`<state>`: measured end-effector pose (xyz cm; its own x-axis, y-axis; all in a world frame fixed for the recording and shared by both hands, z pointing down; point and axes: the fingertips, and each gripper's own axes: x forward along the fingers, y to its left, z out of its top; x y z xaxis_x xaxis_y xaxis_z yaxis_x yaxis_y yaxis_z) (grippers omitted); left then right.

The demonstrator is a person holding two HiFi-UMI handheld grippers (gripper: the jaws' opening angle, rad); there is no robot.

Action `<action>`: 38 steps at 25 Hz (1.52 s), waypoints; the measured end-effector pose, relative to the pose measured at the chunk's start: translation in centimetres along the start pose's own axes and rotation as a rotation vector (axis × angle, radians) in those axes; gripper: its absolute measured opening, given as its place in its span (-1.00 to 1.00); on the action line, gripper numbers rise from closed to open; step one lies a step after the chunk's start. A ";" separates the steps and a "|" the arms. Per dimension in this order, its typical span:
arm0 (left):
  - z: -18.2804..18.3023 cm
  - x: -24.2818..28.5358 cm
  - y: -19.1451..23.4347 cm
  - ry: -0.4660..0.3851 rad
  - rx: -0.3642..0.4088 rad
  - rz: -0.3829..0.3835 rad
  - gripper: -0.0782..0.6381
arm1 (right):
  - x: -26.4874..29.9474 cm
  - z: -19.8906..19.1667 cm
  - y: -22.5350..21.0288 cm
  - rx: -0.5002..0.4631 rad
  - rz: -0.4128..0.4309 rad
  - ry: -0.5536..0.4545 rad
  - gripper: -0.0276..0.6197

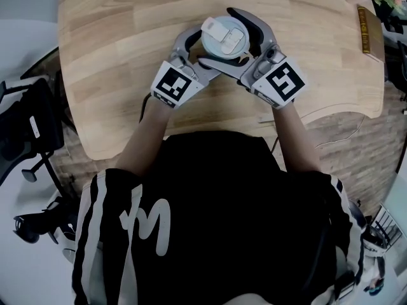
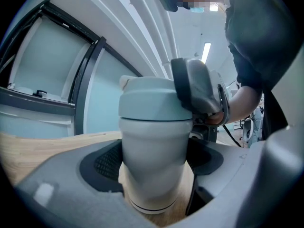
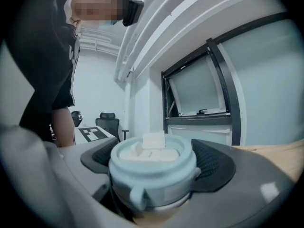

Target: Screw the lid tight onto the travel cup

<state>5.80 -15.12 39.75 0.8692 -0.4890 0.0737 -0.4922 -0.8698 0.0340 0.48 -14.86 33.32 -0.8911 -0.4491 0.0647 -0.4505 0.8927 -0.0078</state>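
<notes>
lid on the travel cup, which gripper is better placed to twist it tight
Right. The right gripper has its jaws closed on the lid at the top, so it is probably ready to twist. The left gripper clamps the travel cup lower on its body, which suits holding it steady.

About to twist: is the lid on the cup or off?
On. The lid sits level atop the upright cup, with no gap showing at the seam. Whether it is screwed fully tight, cannot tell.
</notes>
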 end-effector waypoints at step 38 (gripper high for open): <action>0.0 0.0 0.0 0.002 0.001 0.009 0.37 | -1.0 0.9 -0.3 0.028 -0.160 -0.047 0.55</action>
<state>5.77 -15.11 39.77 0.8646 -0.4966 0.0757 -0.5000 -0.8654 0.0326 1.43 -14.71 32.40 -0.8089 -0.5876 0.0204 -0.5879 0.8084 -0.0287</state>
